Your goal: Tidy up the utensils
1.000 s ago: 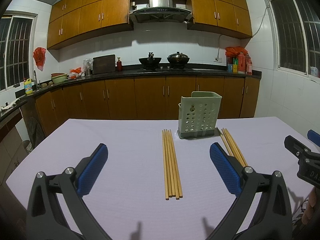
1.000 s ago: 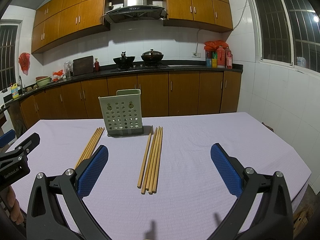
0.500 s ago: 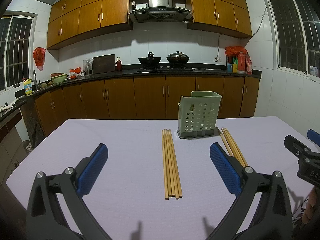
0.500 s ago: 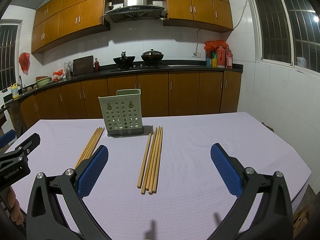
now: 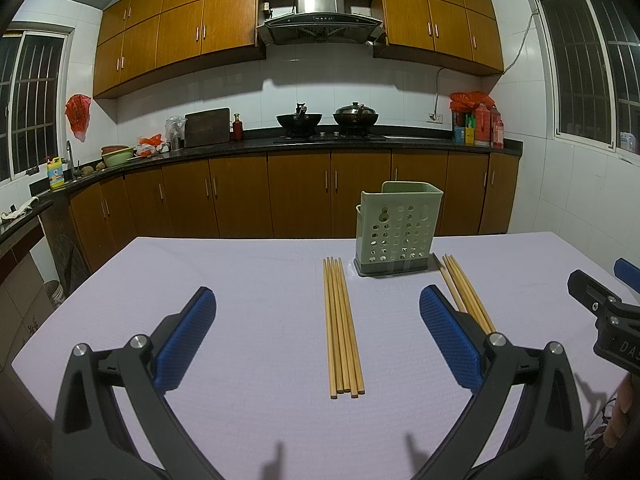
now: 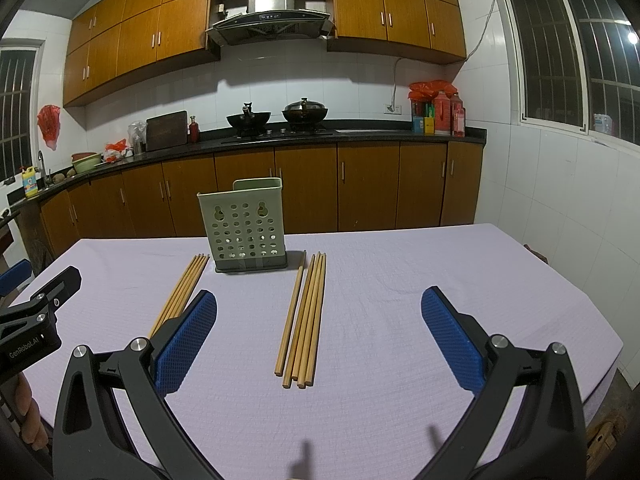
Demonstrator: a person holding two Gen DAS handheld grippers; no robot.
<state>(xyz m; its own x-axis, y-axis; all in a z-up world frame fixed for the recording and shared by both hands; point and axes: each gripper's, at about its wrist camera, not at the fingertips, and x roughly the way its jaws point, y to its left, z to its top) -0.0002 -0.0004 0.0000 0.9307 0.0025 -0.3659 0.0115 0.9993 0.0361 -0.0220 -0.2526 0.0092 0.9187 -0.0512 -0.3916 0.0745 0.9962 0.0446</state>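
Observation:
A pale green perforated utensil holder (image 5: 397, 229) stands upright on the lilac tablecloth; it also shows in the right wrist view (image 6: 246, 226). One bundle of wooden chopsticks (image 5: 342, 322) lies left of it, in front of my left gripper (image 5: 318, 312). A second bundle (image 6: 305, 316) lies right of the holder, in front of my right gripper (image 6: 319, 312). Both grippers are open, empty and hover above the table short of the chopsticks. The right bundle shows partly behind my left gripper's right finger (image 5: 466, 294), and the left bundle partly behind my right gripper's left finger (image 6: 184, 290).
The table (image 5: 240, 280) is covered with a lilac cloth; its right edge (image 6: 592, 320) drops off near the tiled wall. Brown kitchen cabinets and a black counter with two woks (image 5: 328, 120) stand behind the table. The other gripper's body shows at each view's side edge (image 5: 604, 320).

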